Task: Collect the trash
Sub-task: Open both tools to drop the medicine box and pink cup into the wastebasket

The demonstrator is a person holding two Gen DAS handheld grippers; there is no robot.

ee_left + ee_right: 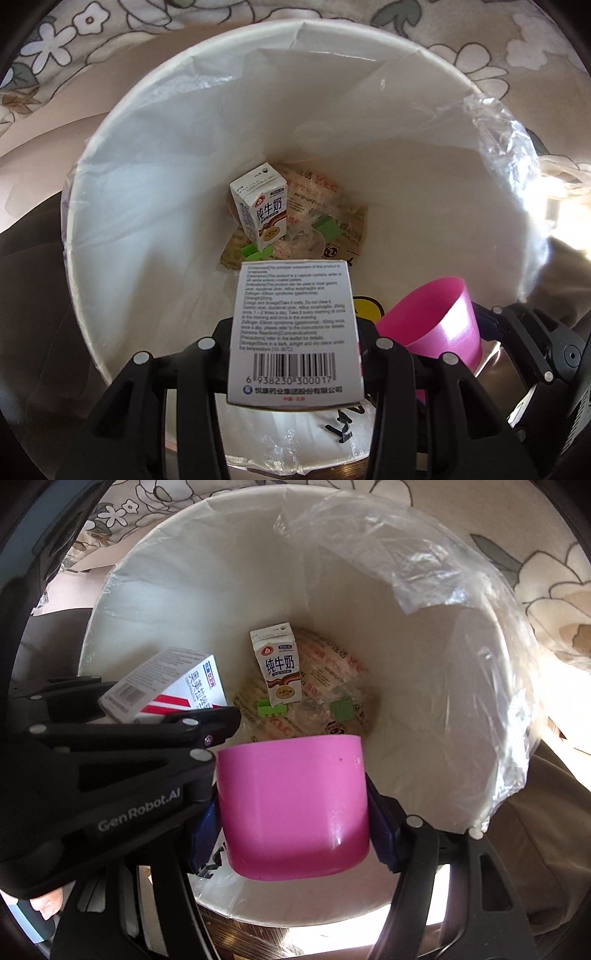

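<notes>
A white bin [122, 155] [424, 709] lined with a clear bag fills both views. On its bottom lie a small milk carton [263, 206] [277, 666], food wrappers [325, 206] [332, 664] and green clips. My left gripper [295, 354] is shut on a white medicine box [293, 332] [166, 683] with a barcode, held over the bin's mouth. My right gripper [293, 808] is shut on a pink plastic cup [293, 805] [436, 317], its blue pads [384, 834] pressing the cup's sides, also above the bin.
Floral fabric [74, 48] [546, 590] lies behind and around the bin. The clear liner [424, 561] bunches over the bin's far right rim. A hand's fingers [48, 904] show at the lower left of the right wrist view.
</notes>
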